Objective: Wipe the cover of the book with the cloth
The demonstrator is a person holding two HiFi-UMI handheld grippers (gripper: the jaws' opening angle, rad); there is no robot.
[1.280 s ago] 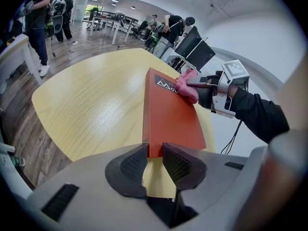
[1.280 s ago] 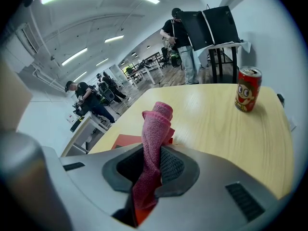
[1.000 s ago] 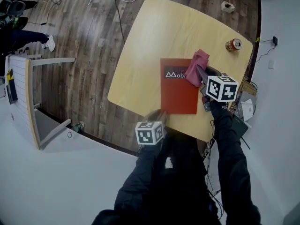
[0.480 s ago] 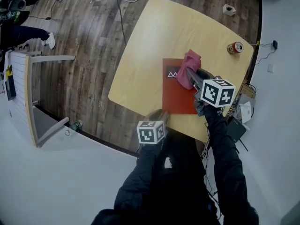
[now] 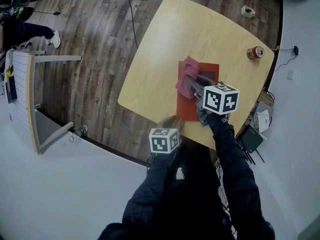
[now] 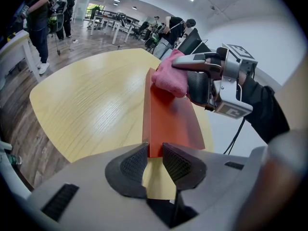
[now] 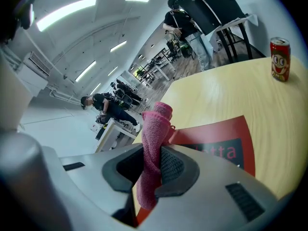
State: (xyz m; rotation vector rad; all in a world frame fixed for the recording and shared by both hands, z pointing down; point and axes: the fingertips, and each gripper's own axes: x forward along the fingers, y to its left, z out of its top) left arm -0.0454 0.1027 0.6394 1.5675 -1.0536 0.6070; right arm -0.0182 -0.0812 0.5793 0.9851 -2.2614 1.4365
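A red book (image 5: 209, 70) lies on the yellow table (image 5: 165, 44), and a pink cloth (image 5: 187, 72) rests on its left part. My right gripper (image 5: 190, 86) is shut on the cloth (image 7: 154, 138) and presses it on the cover (image 7: 219, 141). In the left gripper view, the cloth (image 6: 169, 79) sits at the book's (image 6: 169, 119) far left edge. My left gripper (image 6: 154, 159) is shut on the book's near edge, at the table's front (image 5: 171, 122). The right gripper and its marker cube hide much of the cover in the head view.
A red drink can (image 5: 255, 52) stands near the table's far right edge, also in the right gripper view (image 7: 279, 59). A small white object (image 5: 248, 11) sits at the far corner. A white desk (image 5: 27, 99) and a bottle (image 5: 80, 132) are on the floor at left.
My right gripper has dragged the cloth leftward across the cover, from the book's right edge to its left edge. The left gripper has kept its hold at the near edge.
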